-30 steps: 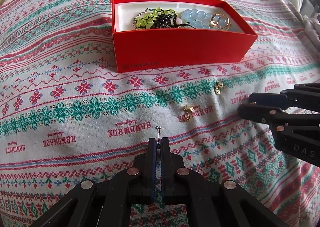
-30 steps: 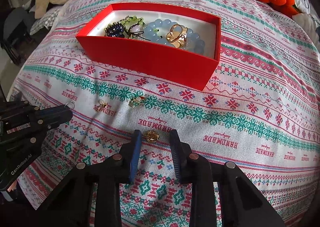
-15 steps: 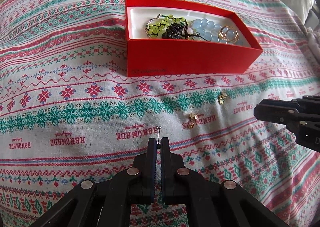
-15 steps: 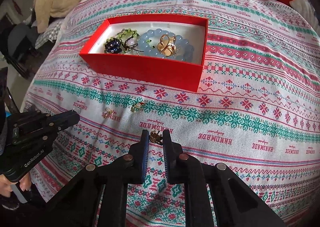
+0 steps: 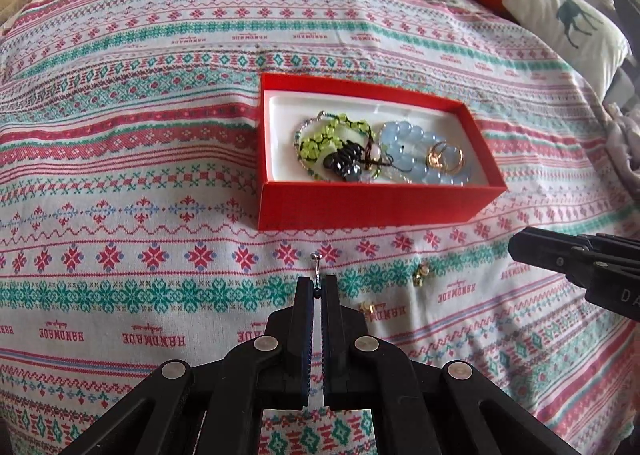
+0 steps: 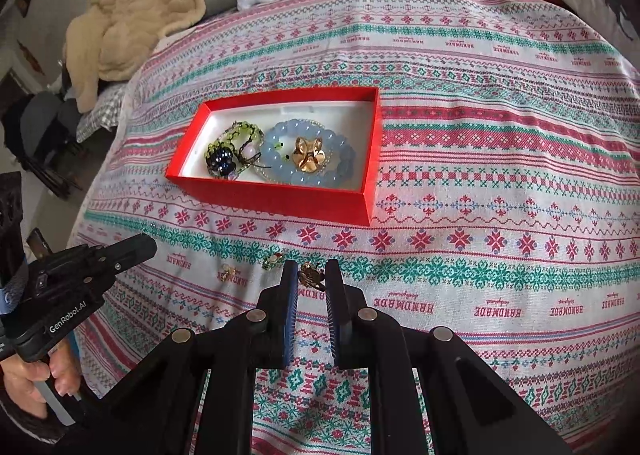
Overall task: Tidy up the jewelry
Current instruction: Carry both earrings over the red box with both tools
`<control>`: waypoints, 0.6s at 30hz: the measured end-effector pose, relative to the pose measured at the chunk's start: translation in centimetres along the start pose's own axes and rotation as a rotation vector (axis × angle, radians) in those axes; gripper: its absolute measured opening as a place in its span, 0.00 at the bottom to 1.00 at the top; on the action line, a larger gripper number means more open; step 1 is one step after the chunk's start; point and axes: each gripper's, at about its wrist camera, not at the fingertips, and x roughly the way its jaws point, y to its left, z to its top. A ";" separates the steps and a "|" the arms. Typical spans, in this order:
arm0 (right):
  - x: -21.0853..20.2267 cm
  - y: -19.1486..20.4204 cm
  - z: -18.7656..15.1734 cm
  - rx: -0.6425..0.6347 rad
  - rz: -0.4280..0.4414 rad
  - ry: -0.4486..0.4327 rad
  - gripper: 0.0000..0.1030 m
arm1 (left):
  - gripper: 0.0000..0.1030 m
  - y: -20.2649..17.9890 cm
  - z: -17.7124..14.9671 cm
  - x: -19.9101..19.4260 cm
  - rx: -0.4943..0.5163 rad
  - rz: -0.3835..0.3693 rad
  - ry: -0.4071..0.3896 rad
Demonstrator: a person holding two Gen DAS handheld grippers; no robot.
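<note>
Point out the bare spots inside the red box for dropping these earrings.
Red box: bare white floor along the far wall and the left end, beside the green beaded bracelet. Crowded: near half, where the blue bead bracelet rings the gold ring.

We see a red box (image 5: 376, 207) open on the bed, white inside, holding a green bead bracelet (image 5: 332, 135), a dark bead cluster (image 5: 344, 163), a pale blue bead bracelet (image 5: 416, 155) and a gold ring (image 5: 446, 161) lying on the blue beads. Our left hand-held gripper (image 5: 316, 287) pinches a thin silver pin (image 5: 316, 265); the right one (image 6: 312, 279) grips a small gold piece (image 6: 311, 275). Two gold earrings (image 5: 420, 275) (image 5: 366, 307) lie loose on the bedspread in front of the box.
</note>
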 end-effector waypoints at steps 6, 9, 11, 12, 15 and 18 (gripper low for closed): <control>-0.9 -0.2 2.0 0.022 0.027 -0.060 0.14 | 0.00 0.0 2.5 0.4 -0.023 -0.007 -0.040; -0.9 -0.3 2.8 0.037 0.041 -0.080 0.14 | 0.00 -0.2 3.6 1.0 -0.038 -0.017 -0.053; -0.7 -0.2 3.2 0.042 0.048 -0.086 0.14 | 0.00 -0.3 4.1 1.5 -0.044 -0.019 -0.057; -0.5 -0.2 3.5 0.042 0.049 -0.089 0.14 | 0.00 -0.3 4.3 1.8 -0.046 -0.020 -0.057; 0.0 -0.3 4.0 0.044 0.049 -0.093 0.14 | 0.00 -0.5 4.9 2.5 -0.047 -0.017 -0.057; 0.6 -0.5 4.4 0.049 0.048 -0.089 0.14 | 0.00 -0.6 5.3 3.3 -0.058 -0.016 -0.054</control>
